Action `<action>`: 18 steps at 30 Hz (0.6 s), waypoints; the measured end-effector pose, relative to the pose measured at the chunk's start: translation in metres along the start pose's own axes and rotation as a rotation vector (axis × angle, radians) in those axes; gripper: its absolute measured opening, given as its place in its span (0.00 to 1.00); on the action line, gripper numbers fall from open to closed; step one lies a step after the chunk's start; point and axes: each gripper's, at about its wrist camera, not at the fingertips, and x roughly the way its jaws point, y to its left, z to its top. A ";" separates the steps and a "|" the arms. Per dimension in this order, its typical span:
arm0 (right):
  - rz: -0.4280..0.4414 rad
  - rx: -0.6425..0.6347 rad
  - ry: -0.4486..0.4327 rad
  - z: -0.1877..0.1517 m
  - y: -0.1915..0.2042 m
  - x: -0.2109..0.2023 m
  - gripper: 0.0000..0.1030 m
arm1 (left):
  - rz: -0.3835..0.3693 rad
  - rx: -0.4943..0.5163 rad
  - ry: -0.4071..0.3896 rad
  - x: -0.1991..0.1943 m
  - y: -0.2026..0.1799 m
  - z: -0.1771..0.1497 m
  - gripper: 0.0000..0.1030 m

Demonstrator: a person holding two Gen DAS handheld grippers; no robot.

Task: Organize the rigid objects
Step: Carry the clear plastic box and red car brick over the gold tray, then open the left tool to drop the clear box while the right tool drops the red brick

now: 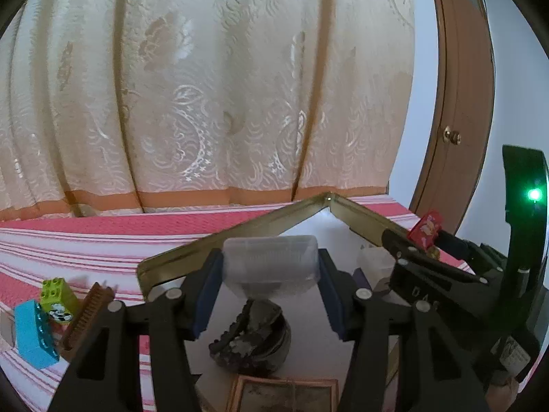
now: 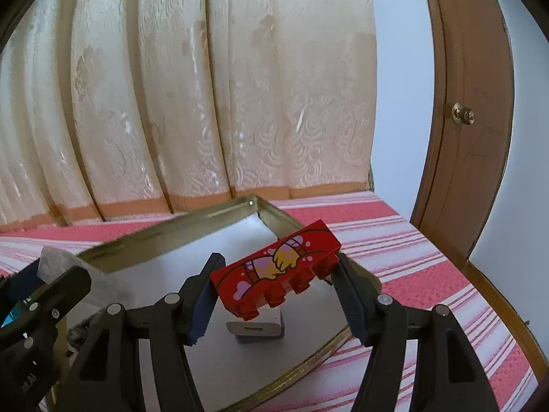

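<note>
My left gripper [image 1: 271, 267] is shut on a clear plastic box [image 1: 270, 261], held above a gold-rimmed tray [image 1: 240, 230] with a white floor. A dark round object [image 1: 252, 338] and a framed picture [image 1: 284, 393] lie in the tray below it. My right gripper [image 2: 274, 274] is shut on a red toy brick [image 2: 276, 271] with a cartoon print, held studs-down over the tray [image 2: 158, 237], above a small white block [image 2: 257, 329]. The right gripper and red brick [image 1: 425, 228] also show at the right of the left wrist view.
On the red-and-white striped cloth [image 1: 85, 240] left of the tray lie a blue brick [image 1: 32, 334], a green brick [image 1: 56, 297] and a brown comb [image 1: 87, 316]. A cream curtain [image 1: 206, 86] hangs behind, and a wooden door [image 2: 470, 120] stands at the right.
</note>
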 end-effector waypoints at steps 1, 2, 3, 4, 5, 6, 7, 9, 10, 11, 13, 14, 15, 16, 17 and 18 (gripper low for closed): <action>0.000 -0.003 0.005 0.000 0.000 0.001 0.64 | 0.000 0.003 0.012 0.003 -0.001 0.000 0.52; 0.002 -0.006 0.007 0.000 0.001 0.002 0.64 | -0.005 0.004 0.017 0.004 -0.002 0.000 0.52; 0.003 -0.008 0.008 0.000 0.001 0.003 0.64 | -0.007 0.003 0.006 0.003 -0.002 0.001 0.52; 0.006 -0.012 0.012 0.000 0.002 0.004 0.64 | -0.008 0.003 0.004 0.003 -0.002 0.002 0.52; 0.009 -0.017 0.019 0.000 0.003 0.006 0.64 | -0.007 0.005 0.015 0.005 -0.003 0.002 0.52; 0.011 -0.022 0.028 -0.001 0.004 0.008 0.64 | -0.005 0.006 0.027 0.007 -0.003 0.002 0.52; 0.011 -0.031 0.038 -0.002 0.006 0.010 0.64 | 0.001 0.008 0.038 0.008 -0.004 0.003 0.52; 0.013 -0.048 0.058 -0.003 0.009 0.014 0.64 | 0.009 0.010 0.061 0.010 -0.004 0.003 0.52; 0.014 -0.049 0.059 -0.004 0.009 0.014 0.64 | 0.015 0.008 0.082 0.012 -0.004 0.002 0.52; 0.017 -0.050 0.060 -0.004 0.009 0.013 0.64 | 0.022 0.007 0.100 0.014 -0.003 0.002 0.52; 0.030 -0.049 0.074 -0.005 0.009 0.015 0.64 | 0.038 0.009 0.144 0.019 -0.003 0.001 0.52; 0.039 -0.048 0.085 -0.006 0.010 0.017 0.64 | 0.045 0.012 0.164 0.021 -0.003 0.000 0.52; 0.045 -0.047 0.090 -0.006 0.010 0.018 0.64 | 0.053 0.016 0.184 0.025 -0.003 -0.002 0.52; 0.051 -0.049 0.092 -0.006 0.011 0.018 0.64 | 0.063 0.022 0.204 0.029 -0.003 -0.004 0.52; 0.057 -0.053 0.094 -0.006 0.012 0.018 0.64 | 0.068 0.027 0.218 0.031 -0.003 -0.006 0.52; 0.068 -0.061 0.101 -0.007 0.014 0.019 0.64 | 0.069 0.033 0.220 0.030 -0.003 -0.006 0.52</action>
